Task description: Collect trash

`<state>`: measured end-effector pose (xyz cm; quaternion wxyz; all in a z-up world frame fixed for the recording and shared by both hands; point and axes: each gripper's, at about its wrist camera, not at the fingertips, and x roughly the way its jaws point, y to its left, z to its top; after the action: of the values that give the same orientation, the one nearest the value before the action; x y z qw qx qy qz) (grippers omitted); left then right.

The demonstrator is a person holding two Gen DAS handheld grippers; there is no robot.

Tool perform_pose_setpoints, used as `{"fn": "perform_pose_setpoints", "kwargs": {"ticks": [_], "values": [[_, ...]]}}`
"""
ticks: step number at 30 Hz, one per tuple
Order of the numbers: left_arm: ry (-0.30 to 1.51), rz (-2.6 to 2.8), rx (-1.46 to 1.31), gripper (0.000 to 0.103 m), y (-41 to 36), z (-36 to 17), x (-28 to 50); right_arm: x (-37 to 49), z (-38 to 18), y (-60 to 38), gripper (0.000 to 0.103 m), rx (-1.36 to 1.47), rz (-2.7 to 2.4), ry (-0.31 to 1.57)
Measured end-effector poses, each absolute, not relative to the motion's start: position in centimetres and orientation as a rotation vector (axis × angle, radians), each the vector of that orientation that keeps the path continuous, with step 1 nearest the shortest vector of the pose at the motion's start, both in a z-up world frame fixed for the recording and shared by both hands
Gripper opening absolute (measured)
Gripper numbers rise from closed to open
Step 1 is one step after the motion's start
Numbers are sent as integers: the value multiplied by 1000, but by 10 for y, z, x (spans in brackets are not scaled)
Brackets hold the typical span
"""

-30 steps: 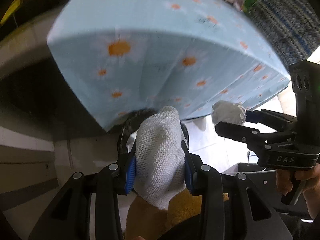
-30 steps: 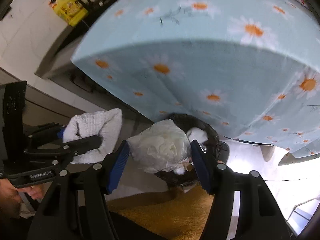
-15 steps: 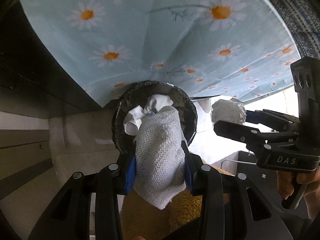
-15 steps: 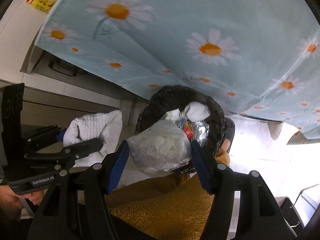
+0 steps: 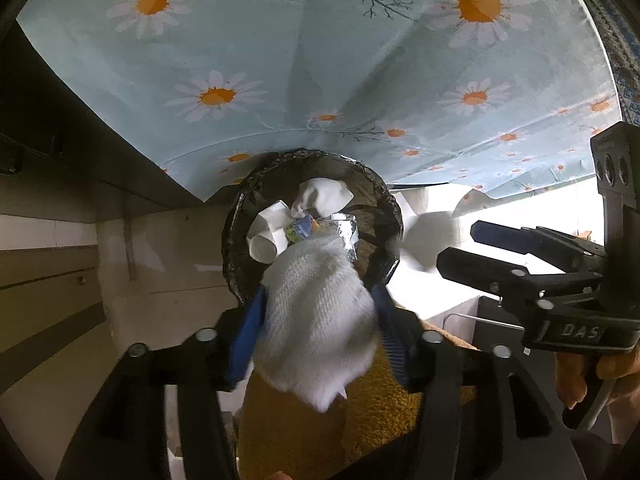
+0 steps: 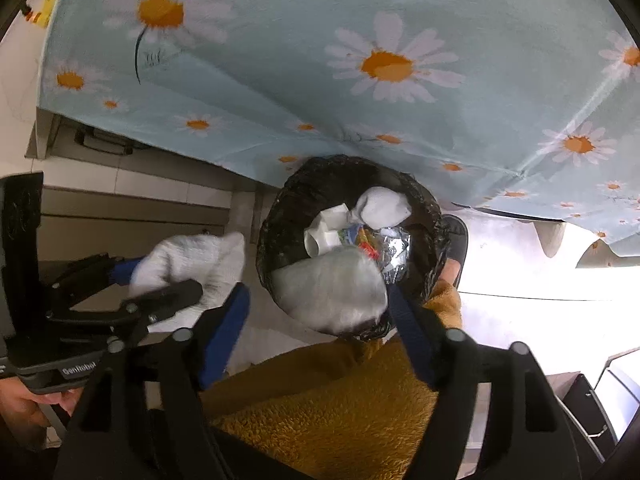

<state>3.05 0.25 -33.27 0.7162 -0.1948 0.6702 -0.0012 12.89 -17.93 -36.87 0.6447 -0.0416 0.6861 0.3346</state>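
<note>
The left gripper (image 5: 316, 328) has its blue pads spread either side of a white knitted cloth (image 5: 316, 320), and the fabric looks blurred and loose between them, so whether it is pinched I cannot tell. Just ahead of its fingertips sits the black-lined trash bin (image 5: 384, 216), mouth up, holding a white wad (image 5: 322, 198), curled paper (image 5: 266, 236) and crumpled foil (image 5: 346, 232). Over on the other side, the right gripper (image 6: 320, 308) stands wide, its pads well clear of the pale plastic-wrapped bundle (image 6: 332, 288), which lies over the bin's near rim directly in front of the fingers. Beyond the bin hangs the daisy tablecloth (image 6: 360, 20); beneath both tools, mustard fleece (image 6: 340, 412).
</note>
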Motion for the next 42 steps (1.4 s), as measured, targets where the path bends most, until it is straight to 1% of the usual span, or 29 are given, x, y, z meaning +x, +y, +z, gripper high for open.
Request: {"fn": "perform_pose_setpoints", "kwargs": {"ticks": [1, 8, 11, 18, 26, 28, 29, 34, 37, 42], "values": [[1485, 1, -432, 60, 3, -332, 32, 130, -367, -181, 73, -86, 756, 1555], [1459, 18, -428, 60, 9, -322, 37, 133, -351, -182, 74, -63, 755, 1527], [1430, 27, -372, 60, 9, -310, 37, 132, -341, -183, 74, -41, 754, 1508], [1354, 20, -367, 60, 17, -277, 32, 130, -307, -183, 74, -6, 765, 1439], [1230, -20, -315, 61, 14, -218, 30, 126, -248, -193, 74, 13, 763, 1302], [1188, -31, -308, 71, 16, -200, 30, 125, -228, -199, 76, 35, 751, 1262], [1168, -37, -302, 71, 17, -191, 30, 125, -218, -201, 79, 39, 742, 1244], [1086, -73, -270, 71, 21, -149, 34, 128, -167, -204, 80, 22, 718, 1137], [1052, -79, -250, 71, 23, -127, 38, 128, -140, -207, 85, 37, 711, 1077], [994, -72, -217, 72, 24, -89, 39, 125, -94, -214, 85, 30, 709, 975]]}}
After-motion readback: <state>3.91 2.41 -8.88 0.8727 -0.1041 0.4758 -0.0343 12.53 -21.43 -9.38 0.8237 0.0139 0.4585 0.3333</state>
